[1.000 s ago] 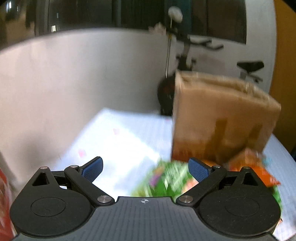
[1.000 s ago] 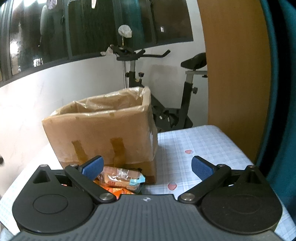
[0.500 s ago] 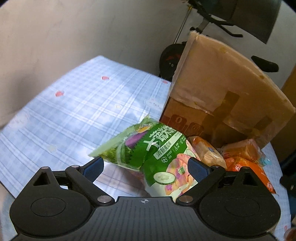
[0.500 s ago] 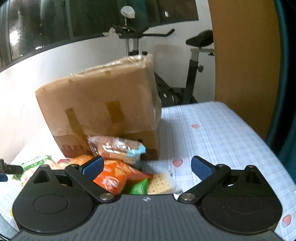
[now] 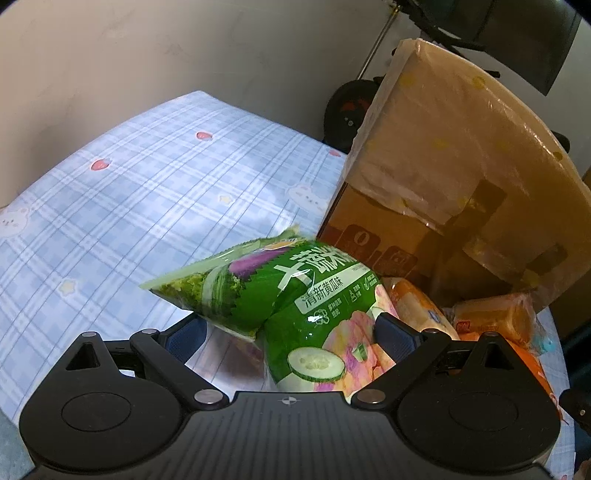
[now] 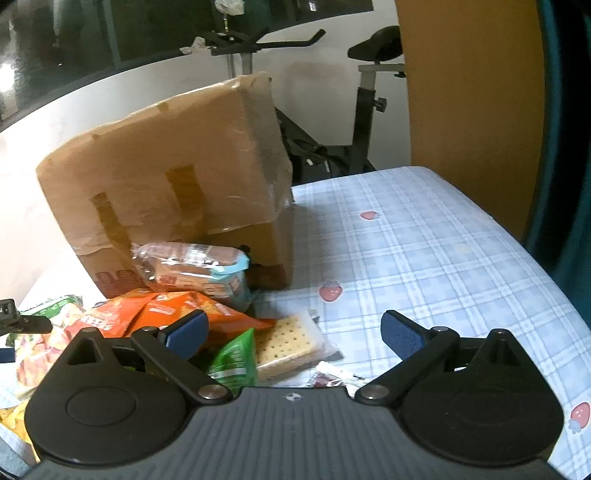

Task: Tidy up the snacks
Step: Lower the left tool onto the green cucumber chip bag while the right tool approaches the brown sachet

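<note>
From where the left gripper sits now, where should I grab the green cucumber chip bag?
Grip the puffed middle of the green cucumber chip bag, coming straight forward. The open left gripper already straddles it, one finger on each side. The bag lies tilted on the snack pile with its flat sealed edge pointing left toward the tablecloth; that thin seam would probably slip.

Both views are dim and warm-toned, with strong fisheye bending and dark corners all round the edge. In the left wrist view, a pale patch of glare lies on the checked tablecloth (image 5: 155, 206) toward 10 o'clock, and the plastic over the cardboard box (image 5: 454, 155) at 2 o'clock shines softly. The green snack bag (image 5: 295, 295) is sharp, with glossy highlights. In the right wrist view the box (image 6: 173, 184) looks slightly smeared, and it throws a shadow on the cloth (image 6: 424, 240) toward 3 o'clock. The dark window (image 6: 92, 33) at 11 o'clock shows small reflections.
</note>
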`<act>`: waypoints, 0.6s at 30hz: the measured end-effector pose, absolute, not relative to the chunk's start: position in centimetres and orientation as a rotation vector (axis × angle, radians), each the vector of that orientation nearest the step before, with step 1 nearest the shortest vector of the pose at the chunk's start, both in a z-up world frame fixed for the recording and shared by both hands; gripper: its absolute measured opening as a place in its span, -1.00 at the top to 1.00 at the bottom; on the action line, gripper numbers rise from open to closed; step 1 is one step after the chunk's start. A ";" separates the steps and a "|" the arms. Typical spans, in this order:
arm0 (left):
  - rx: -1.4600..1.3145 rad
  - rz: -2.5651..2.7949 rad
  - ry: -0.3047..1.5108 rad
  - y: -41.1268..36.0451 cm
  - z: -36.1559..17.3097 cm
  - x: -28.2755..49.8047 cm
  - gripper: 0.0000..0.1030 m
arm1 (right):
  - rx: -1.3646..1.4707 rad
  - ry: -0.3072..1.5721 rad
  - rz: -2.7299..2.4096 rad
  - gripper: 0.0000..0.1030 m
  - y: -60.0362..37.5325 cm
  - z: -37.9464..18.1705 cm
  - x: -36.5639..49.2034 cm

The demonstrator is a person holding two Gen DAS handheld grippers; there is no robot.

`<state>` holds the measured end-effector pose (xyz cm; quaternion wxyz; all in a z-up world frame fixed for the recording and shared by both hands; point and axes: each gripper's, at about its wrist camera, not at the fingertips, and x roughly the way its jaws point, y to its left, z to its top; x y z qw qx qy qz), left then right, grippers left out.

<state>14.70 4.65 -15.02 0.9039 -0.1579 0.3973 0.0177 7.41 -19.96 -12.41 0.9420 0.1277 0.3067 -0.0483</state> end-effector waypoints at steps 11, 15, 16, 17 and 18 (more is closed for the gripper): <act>-0.201 -0.014 0.734 4.3 -14.1 13.9 -0.18 | 0.295 0.653 -0.202 -0.96 -23.8 -12.9 6.6; -0.184 -0.007 0.712 4.6 -13.7 13.2 -0.14 | 0.283 0.695 -0.192 -0.79 -24.1 -13.7 6.0; -0.181 -0.006 0.705 4.7 -13.6 13.0 -0.13 | 0.281 0.707 -0.184 -0.71 -24.0 -14.1 5.9; -0.177 -0.006 0.695 4.8 -13.4 12.8 -0.12 | 0.283 0.728 -0.168 -0.66 -23.8 -14.5 5.9; -0.175 -0.007 0.687 4.9 -13.3 12.5 -0.12 | 0.299 0.750 -0.150 -0.54 -23.8 -15.0 5.8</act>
